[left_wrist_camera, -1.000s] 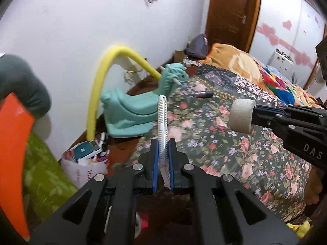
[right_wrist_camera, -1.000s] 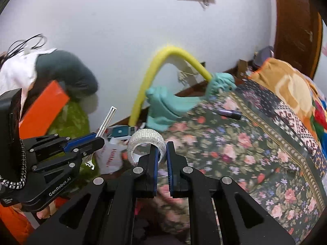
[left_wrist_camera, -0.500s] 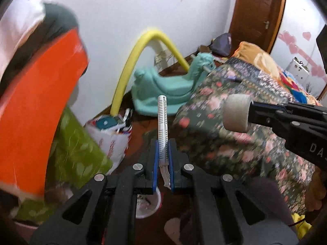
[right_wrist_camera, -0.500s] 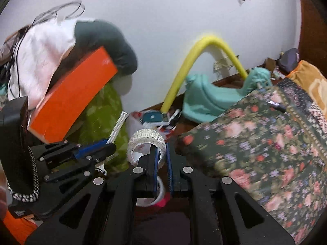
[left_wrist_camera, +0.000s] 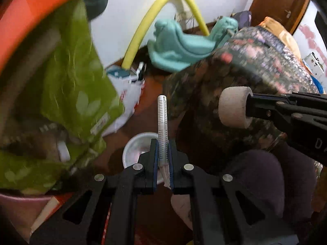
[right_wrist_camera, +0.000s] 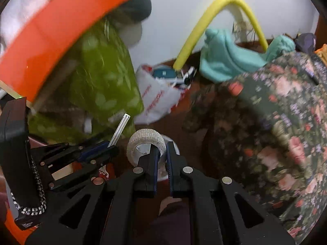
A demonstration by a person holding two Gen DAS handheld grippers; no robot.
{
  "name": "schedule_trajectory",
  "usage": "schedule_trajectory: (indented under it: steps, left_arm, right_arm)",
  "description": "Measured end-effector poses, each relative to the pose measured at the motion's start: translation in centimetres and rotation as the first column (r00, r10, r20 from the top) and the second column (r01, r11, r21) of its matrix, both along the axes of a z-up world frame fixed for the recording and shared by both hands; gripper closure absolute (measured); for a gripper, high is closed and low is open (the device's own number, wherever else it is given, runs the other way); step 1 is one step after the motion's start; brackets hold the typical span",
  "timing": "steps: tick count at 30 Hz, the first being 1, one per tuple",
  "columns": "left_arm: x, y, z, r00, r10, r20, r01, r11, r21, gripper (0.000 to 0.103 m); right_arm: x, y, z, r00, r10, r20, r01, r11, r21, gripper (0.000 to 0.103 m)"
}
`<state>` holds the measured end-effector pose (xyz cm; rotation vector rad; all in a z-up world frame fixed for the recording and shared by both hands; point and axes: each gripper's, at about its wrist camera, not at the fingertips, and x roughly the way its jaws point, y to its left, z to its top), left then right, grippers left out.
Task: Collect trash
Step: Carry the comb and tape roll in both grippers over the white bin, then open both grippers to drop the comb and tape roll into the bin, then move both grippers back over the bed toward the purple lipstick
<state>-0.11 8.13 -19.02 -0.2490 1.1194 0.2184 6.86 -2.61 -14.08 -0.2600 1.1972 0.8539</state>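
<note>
My left gripper is shut on a white ridged plastic strip that sticks up past its fingertips. The same strip shows in the right wrist view, held by the left gripper. My right gripper is shut on the rim of a white gauze tape roll; the roll hangs at the right of the left wrist view. Below both grippers a round white bin stands on the brown floor, its rim partly hidden behind the roll.
A floral bedspread fills the right side. A green bag under an orange panel crowds the left. A white plastic bag of rubbish, a yellow foam tube and a teal toy rocker stand by the wall.
Both grippers have dropped and swung left off the bed toward the floor, keeping their loads. The white bin has come into view beneath them.
</note>
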Motion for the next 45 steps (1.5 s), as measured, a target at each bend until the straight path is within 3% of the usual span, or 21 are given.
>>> schedule_trajectory:
  steps: [12, 21, 23, 25, 27, 37, 45]
  left_arm:
    - [-0.8, 3.4, -9.2, 0.979, 0.081, -0.187, -0.097, 0.992, -0.076, 0.095]
    - [0.0, 5.6, -12.5, 0.961, 0.114, -0.251, -0.148, 0.982, -0.121, 0.095]
    - [0.1, 6.0, -12.4, 0.964, 0.124, -0.236, -0.158, 0.979, -0.132, 0.095]
    - [0.1, 6.0, -12.0, 0.964, 0.124, -0.233, -0.158, 0.979, -0.131, 0.091]
    - [0.1, 6.0, -11.7, 0.967, 0.121, -0.225, -0.149, 0.982, -0.112, 0.085]
    - [0.2, 4.5, -8.1, 0.981, 0.089, -0.173, -0.1, 0.993, -0.059, 0.085]
    - [0.7, 2.1, -2.7, 0.995, 0.055, -0.085, -0.056, 0.998, -0.01, 0.085]
  right_arm:
    - [0.4, 5.2, -8.2, 0.986, 0.047, -0.159, -0.072, 0.985, -0.154, 0.095]
    - [1.2, 7.8, -11.6, 0.964, 0.054, -0.259, -0.114, 0.969, -0.22, 0.095]
    - [1.5, 7.9, -12.0, 0.95, 0.055, -0.307, -0.121, 0.972, -0.2, 0.092]
    - [1.6, 8.0, -11.9, 0.94, 0.063, -0.335, -0.13, 0.975, -0.183, 0.079]
    - [1.5, 7.8, -11.4, 0.953, 0.058, -0.297, -0.118, 0.976, -0.186, 0.066]
    - [1.8, 5.5, -7.2, 0.979, 0.048, -0.2, -0.078, 0.987, -0.144, 0.066]
    - [2.3, 0.9, -1.5, 0.998, 0.004, -0.07, -0.008, 0.998, -0.063, 0.066]
